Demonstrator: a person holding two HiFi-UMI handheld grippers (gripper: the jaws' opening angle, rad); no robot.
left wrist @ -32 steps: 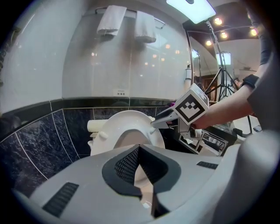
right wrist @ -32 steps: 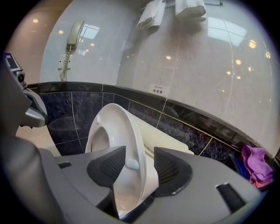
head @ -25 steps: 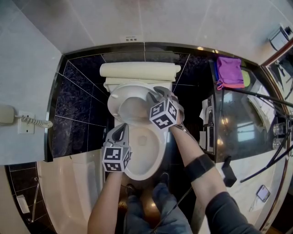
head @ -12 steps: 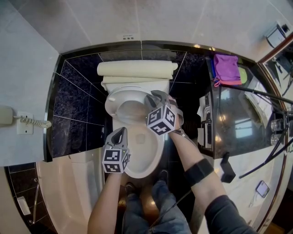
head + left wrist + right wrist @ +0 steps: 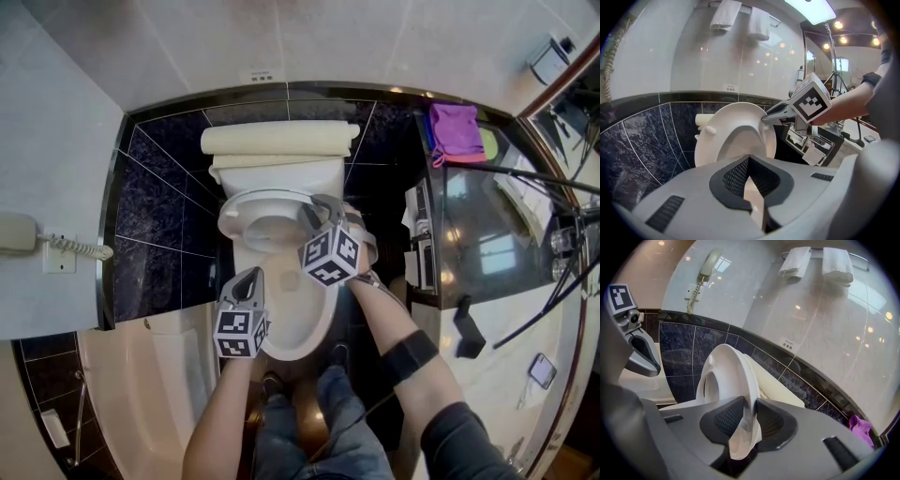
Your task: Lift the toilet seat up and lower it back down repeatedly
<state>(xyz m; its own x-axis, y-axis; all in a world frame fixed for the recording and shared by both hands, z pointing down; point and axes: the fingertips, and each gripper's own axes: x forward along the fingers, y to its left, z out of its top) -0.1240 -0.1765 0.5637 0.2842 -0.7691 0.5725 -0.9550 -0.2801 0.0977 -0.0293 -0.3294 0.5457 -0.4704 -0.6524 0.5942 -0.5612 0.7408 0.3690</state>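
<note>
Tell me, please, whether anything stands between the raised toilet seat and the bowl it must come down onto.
The left gripper hovers at the bowl's left rim, possibly in the path of the toilet seat, which the right gripper holds tilted up. Nothing else visible lies on the bowl.

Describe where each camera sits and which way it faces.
Head view: on the head, facing steeply down at the toilet seat; forearms, left gripper, right gripper show.
Left gripper view: on that gripper, facing the raised seat; shut empty jaws, right gripper show.
Right gripper view: on that gripper, facing the wall; jaws clamp the seat's rim.
Shared: both gripper views show seat and towels.
</note>
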